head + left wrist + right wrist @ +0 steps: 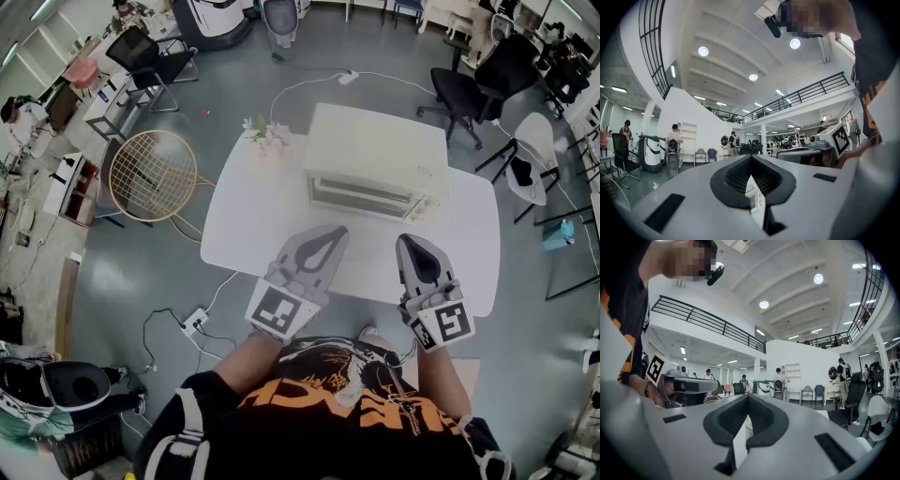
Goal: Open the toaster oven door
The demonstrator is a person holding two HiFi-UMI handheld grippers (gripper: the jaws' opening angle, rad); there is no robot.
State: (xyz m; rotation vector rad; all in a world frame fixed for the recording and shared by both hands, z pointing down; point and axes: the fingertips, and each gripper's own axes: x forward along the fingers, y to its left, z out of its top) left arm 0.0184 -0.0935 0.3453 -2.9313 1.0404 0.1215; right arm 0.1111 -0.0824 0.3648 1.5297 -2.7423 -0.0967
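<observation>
Left hand-held gripper [323,234] and right hand-held gripper [413,240]: jaws closed together, nothing held. Both hover over the white surface [246,217]. Toaster oven [375,150] just ahead, door [361,196] shut.

The left gripper [321,244] and the right gripper [418,249] are held side by side, apart, before the person's chest and pointed forward. Both pairs of jaws are closed, tips touching.

From the head we look steeply down on the table [248,220]; both gripper views face forward, low; all share the toaster oven [375,159].
</observation>
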